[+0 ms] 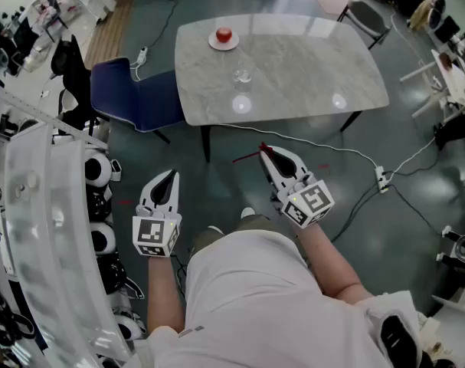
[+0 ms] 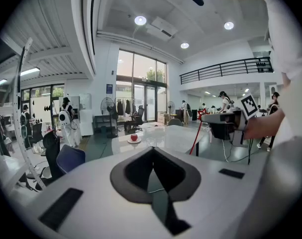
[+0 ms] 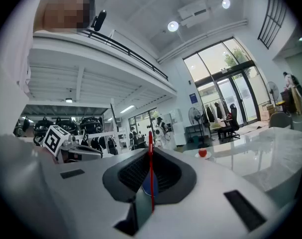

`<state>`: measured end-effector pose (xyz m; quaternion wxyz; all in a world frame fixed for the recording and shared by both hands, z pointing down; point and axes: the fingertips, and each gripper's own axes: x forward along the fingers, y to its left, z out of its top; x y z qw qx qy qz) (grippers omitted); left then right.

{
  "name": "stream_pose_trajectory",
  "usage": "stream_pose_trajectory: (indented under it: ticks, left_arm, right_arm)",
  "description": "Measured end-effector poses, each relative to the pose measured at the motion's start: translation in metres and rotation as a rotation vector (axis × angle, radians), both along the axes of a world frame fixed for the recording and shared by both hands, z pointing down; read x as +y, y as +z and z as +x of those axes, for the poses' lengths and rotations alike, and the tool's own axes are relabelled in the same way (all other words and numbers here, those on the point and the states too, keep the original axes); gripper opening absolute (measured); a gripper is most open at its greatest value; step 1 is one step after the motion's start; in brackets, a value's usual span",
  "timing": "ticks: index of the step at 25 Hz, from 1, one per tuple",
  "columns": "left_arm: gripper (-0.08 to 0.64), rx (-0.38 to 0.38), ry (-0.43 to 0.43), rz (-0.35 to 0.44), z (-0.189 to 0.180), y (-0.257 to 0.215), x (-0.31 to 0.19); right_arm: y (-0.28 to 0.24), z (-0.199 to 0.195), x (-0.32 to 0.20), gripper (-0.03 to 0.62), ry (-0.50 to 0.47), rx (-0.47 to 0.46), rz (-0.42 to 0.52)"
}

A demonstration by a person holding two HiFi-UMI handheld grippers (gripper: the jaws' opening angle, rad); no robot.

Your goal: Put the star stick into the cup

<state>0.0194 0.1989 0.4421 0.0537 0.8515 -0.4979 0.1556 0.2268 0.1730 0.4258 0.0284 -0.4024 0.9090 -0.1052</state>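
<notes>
The red star stick (image 1: 250, 156) is thin and lies crosswise at the tip of my right gripper (image 1: 267, 154), which is shut on it. In the right gripper view the stick (image 3: 151, 163) stands upright between the closed jaws. The clear glass cup (image 1: 242, 75) stands near the middle of the marble table (image 1: 309, 67), well ahead of both grippers. My left gripper (image 1: 168, 179) hangs at the left over the floor, shut with nothing in it. Its jaws (image 2: 153, 158) meet in a closed seam. Both grippers are short of the table.
A red apple on a white plate (image 1: 224, 37) sits at the table's far edge. A blue chair (image 1: 136, 94) stands left of the table. A white cable with a power strip (image 1: 381, 177) runs across the floor. Racks of white robots (image 1: 102, 205) line the left.
</notes>
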Motion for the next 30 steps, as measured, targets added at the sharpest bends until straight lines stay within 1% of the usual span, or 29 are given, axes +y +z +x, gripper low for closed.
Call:
stream_pose_trajectory:
  ticks: [4,10,13,16,19,22,25,30]
  left_arm:
    - [0.002,-0.016,-0.017,-0.006,0.009,0.001,0.001]
    - [0.002,-0.035,-0.09,-0.003,0.015,-0.002,0.0]
    - [0.002,-0.038,-0.12,0.01,0.014,-0.01,-0.003]
    - [0.002,-0.036,-0.144,0.013,0.005,-0.013,-0.006]
    - [0.002,-0.029,-0.157,-0.001,-0.006,-0.005,-0.015]
    - [0.002,-0.008,-0.164,-0.012,-0.027,0.008,-0.03]
    - [0.002,0.023,-0.164,-0.008,-0.056,0.013,-0.057]
    - [0.002,0.032,-0.127,0.008,-0.12,0.016,-0.112]
  right_arm:
    - [-0.003,0.005,-0.007,0.025,-0.028,-0.025,0.009]
    - [0.001,0.013,-0.022,0.025,-0.083,-0.045,0.017]
    - [0.006,0.01,-0.033,0.025,-0.107,-0.04,0.009]
    - [0.01,-0.002,-0.042,0.025,-0.13,-0.032,0.001]
    - [0.018,-0.018,-0.055,0.026,-0.145,-0.023,-0.014]
    - [0.026,-0.042,-0.073,0.026,-0.15,-0.007,-0.026]
    - [0.027,-0.075,-0.098,0.025,-0.153,0.022,-0.028]
    - [0.021,-0.145,-0.146,0.025,-0.153,0.063,-0.02]
